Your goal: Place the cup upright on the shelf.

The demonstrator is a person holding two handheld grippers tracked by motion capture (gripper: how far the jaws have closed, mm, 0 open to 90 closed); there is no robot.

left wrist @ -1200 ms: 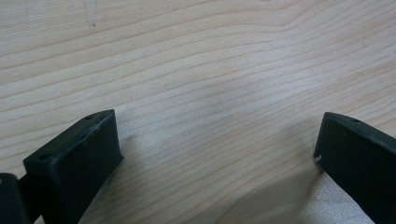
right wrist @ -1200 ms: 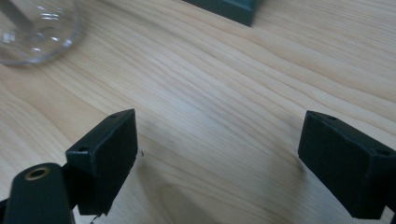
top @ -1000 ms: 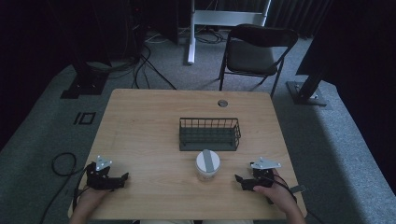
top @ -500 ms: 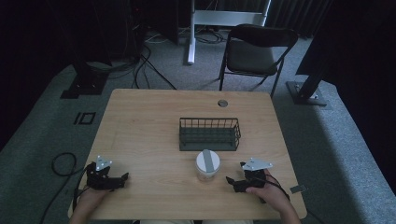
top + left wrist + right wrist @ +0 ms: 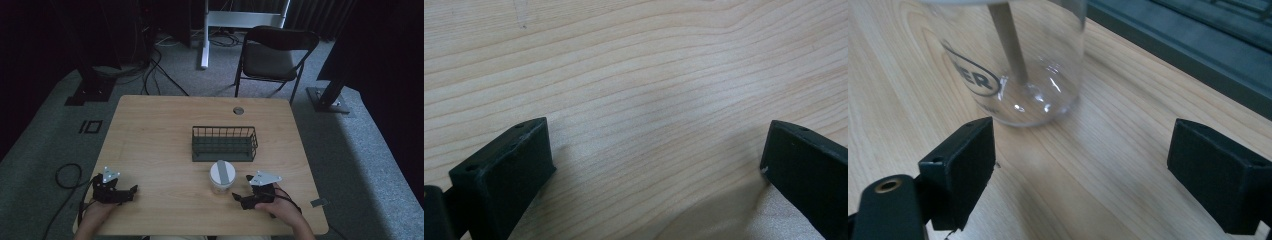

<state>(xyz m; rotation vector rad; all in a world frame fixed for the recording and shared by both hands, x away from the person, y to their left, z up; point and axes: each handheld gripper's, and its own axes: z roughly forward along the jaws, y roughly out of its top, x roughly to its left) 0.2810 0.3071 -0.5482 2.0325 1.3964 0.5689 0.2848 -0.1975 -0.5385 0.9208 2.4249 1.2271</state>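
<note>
Bench (image 5: 150, 130): light wood top, seen from above; a round grommet hole (image 5: 238, 110) is set near its far edge, toward 1 o'clock from the centre.

Wire basket (image 5: 224, 143): dark, rectangular, standing just past the bench centre, toward 12 o'clock from the jar and close to it, with a narrow strip of wood seen between them.

Jar (image 5: 222, 176): clear glass, upright, capped with a pale lid crossed by a grey band; placed at 5 o'clock from the bench centre. In the right gripper view the jar (image 5: 1013, 60) is shown with dark oval lettering on its wall and a slim stick leaning inside; the dark basket base (image 5: 1198, 45) is seen behind it at 2 o'clock.

Left tool (image 5: 131, 190): held by the left hand (image 5: 97, 212) at the near left corner of the bench, at 7 o'clock, well apart from the jar. In the left gripper view the left tool (image 5: 656, 155) is seen released, jaws spread wide over bare wood grain, nothing between them.

Right tool (image 5: 237, 198): held by the right hand (image 5: 280, 207) at 5 o'clock, tips pointed toward the jar and just beside its base. In the right gripper view the right tool (image 5: 1080, 160) is seen released, jaws wide apart, the jar standing just beyond the gap and touched by neither jaw.

Folding chair (image 5: 272, 55): dark, on the grey carpet beyond the bench at 1 o'clock.
</note>
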